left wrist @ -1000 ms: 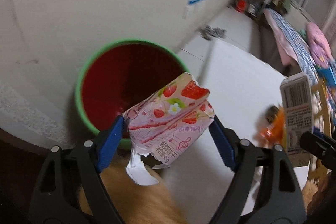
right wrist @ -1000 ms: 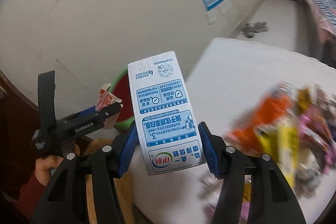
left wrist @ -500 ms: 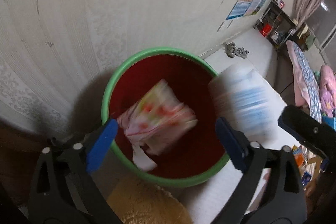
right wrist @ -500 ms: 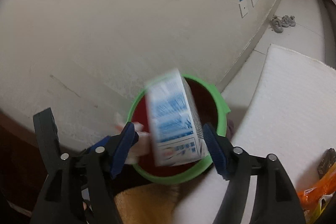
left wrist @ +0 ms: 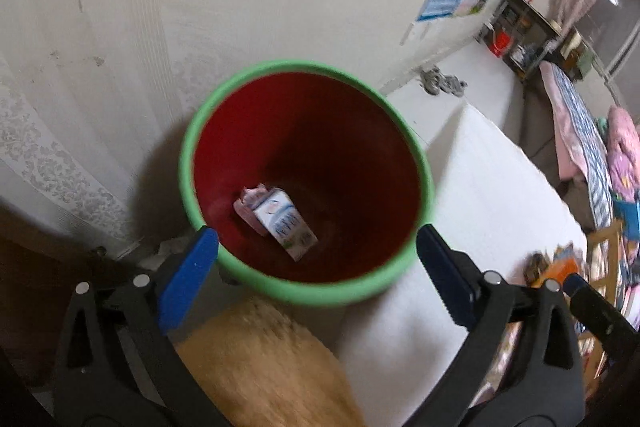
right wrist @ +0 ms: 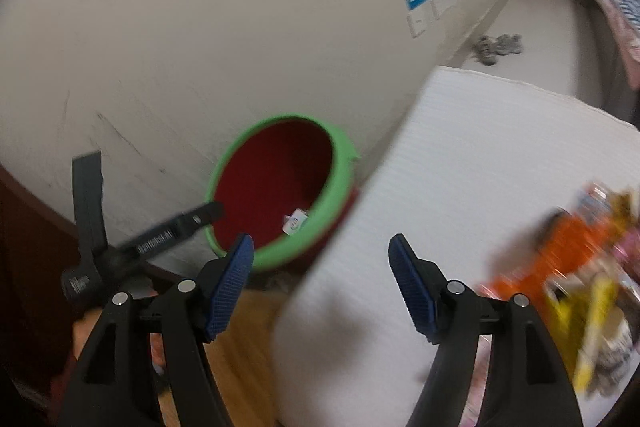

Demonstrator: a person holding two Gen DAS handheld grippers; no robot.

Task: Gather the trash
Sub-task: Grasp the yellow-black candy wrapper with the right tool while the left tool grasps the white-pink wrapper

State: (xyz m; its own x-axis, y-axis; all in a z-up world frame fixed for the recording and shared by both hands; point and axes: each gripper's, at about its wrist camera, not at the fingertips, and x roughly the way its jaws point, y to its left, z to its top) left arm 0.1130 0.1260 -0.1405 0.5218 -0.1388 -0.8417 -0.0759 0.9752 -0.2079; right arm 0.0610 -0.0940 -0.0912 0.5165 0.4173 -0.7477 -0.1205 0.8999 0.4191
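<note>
Milk carton, blue print unreadable, lies in the bin; both grippers' jaws spread, empty, left's just opened.

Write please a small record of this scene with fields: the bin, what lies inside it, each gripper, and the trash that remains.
bin: green-rimmed bucket, red inside, standing on the floor against the wall
inside the bin: blue and white milk carton lying on its side at the bottom, pink wrapper partly under it
left gripper: open, nothing between the fingers, hovers over the bin's near rim
right gripper: open, empty, above the white mat's edge beside the bin
remaining trash: blurred pile of colourful packets on the mat, to the right
</note>
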